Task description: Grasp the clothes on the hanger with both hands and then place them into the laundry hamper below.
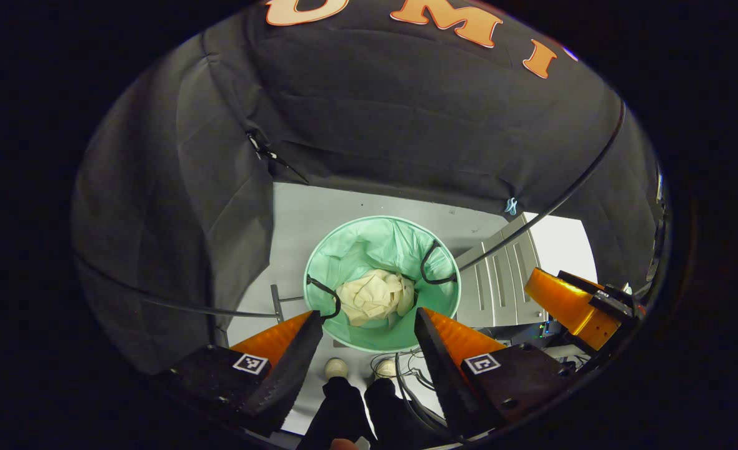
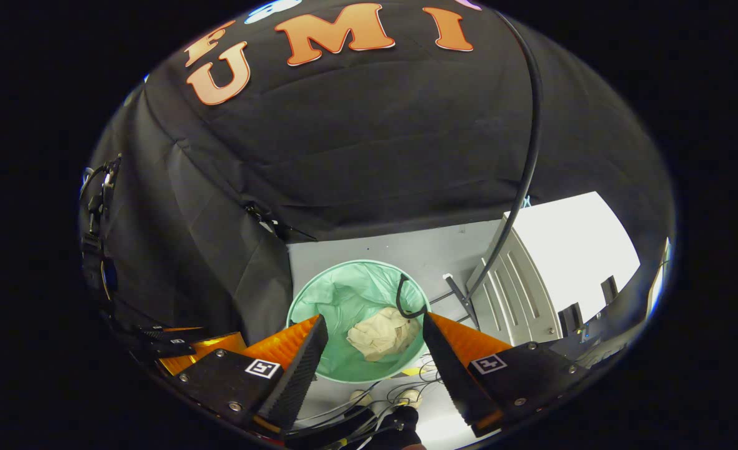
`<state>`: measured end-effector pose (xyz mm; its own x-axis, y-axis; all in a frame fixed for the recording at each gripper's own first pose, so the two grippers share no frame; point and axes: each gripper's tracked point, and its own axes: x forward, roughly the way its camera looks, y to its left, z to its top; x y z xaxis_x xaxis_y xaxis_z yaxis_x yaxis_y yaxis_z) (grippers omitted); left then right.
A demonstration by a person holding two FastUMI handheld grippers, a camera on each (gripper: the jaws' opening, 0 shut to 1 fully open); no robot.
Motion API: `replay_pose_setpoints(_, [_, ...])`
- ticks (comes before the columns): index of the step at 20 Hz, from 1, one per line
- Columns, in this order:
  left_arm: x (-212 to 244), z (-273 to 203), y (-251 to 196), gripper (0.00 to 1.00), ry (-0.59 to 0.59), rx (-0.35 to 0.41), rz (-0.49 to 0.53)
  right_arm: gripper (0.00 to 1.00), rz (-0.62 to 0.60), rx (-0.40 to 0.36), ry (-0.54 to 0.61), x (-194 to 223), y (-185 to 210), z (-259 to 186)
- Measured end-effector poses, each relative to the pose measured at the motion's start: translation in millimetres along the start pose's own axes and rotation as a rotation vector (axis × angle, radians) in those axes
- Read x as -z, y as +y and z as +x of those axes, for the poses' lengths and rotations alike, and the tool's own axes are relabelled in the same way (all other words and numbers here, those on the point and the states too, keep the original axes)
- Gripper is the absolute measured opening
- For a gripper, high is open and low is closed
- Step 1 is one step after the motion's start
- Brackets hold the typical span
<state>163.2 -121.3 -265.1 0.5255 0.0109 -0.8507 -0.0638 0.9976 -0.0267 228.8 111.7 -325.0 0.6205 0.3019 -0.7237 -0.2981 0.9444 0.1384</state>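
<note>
A crumpled cream garment (image 1: 376, 297) lies at the bottom of the round green laundry hamper (image 1: 328, 253), which stands on the grey floor below me. My left gripper (image 1: 370, 315) hangs high above the hamper, open, with nothing between its fingers. In the right gripper view the same garment (image 2: 384, 334) rests inside the hamper (image 2: 325, 300), and my right gripper (image 2: 375, 324) is also open and empty above it. The right gripper (image 1: 578, 306) shows at the right of the left gripper view.
A black rail (image 1: 550, 206) curves across over the hamper. A white cabinet (image 2: 568, 262) stands to the right of the hamper. A person's legs and shoes (image 1: 344, 387) are below the grippers, with cables (image 2: 400, 390) on the floor.
</note>
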Motion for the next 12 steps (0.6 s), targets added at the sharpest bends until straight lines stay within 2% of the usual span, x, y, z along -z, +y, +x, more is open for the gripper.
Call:
replay_pose_setpoints(5, [5.6,-22.0,3.8,1.00,-0.020,-0.025,0.014,0.95,-0.021,0.014,-0.048,-8.1,-15.4,-25.3])
replay_pose_setpoints(9, [5.4,-43.5,2.3,0.98,-0.048,-0.012,0.008,0.95,-0.021,0.026,-0.098,-18.8,-35.6,-44.8])
replay_pose_setpoints(12, [-6.7,-60.0,16.1,0.98,-0.108,-0.035,0.011,0.95,-0.017,0.042,-0.134,-31.1,-63.7,-66.9])
